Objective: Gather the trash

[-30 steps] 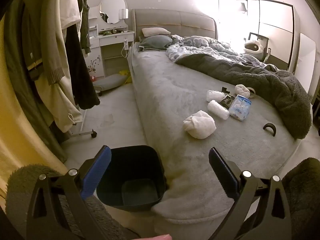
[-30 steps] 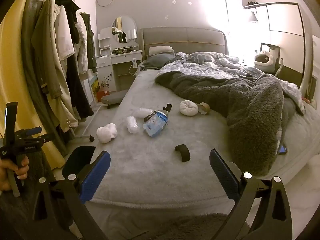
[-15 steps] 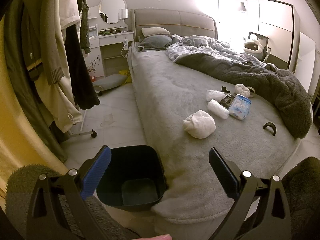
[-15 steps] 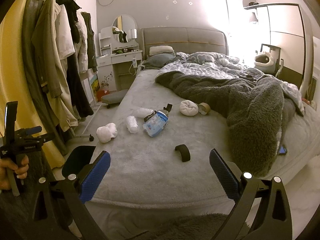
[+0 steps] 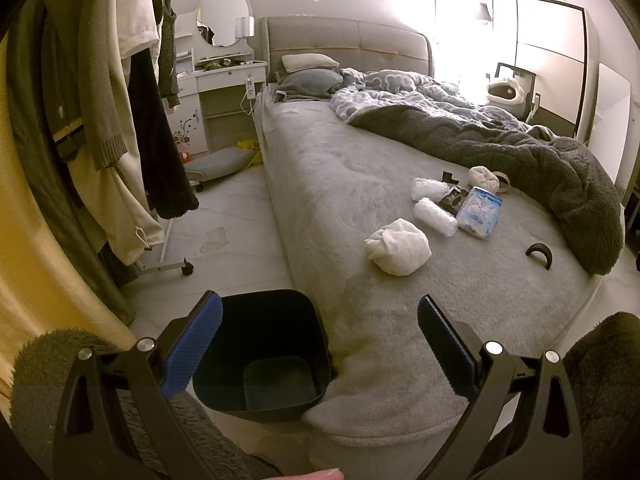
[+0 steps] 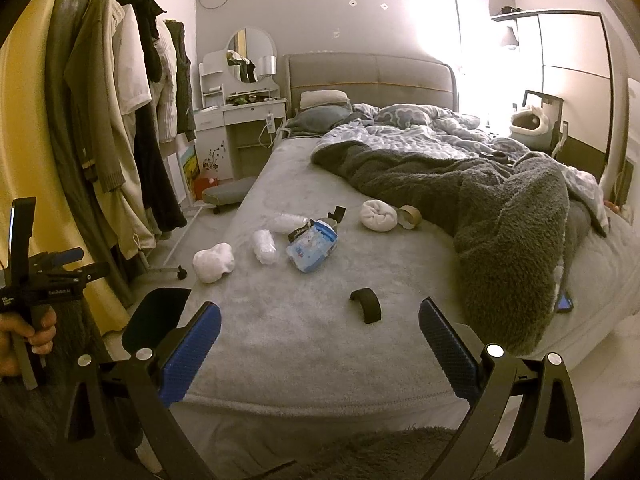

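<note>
Litter lies on the grey bed (image 5: pixel 344 184): a white crumpled wad (image 5: pixel 398 246) (image 6: pixel 213 262), a clear plastic roll (image 5: pixel 435 217) (image 6: pixel 265 247), a blue-white packet (image 5: pixel 479 211) (image 6: pixel 313 247), a second white wad (image 5: pixel 484 178) (image 6: pixel 379 216), a tape core (image 6: pixel 410 216) and a black curved piece (image 5: pixel 540 254) (image 6: pixel 366 304). A dark bin (image 5: pixel 266 350) (image 6: pixel 154 320) stands on the floor at the bed's near corner. My left gripper (image 5: pixel 318 346) hangs open above the bin and bed corner. Held short of the bed's foot, my right gripper (image 6: pixel 320 348) is open and empty.
A rolling rack of coats (image 5: pixel 100 112) stands left of the bed, with a white dressing table (image 5: pixel 220 92) behind it. A dark fleece blanket (image 6: pixel 500 220) covers the bed's right side, with a phone (image 6: pixel 564 302) beside it. A hand (image 6: pixel 24 344) holds the left gripper's handle.
</note>
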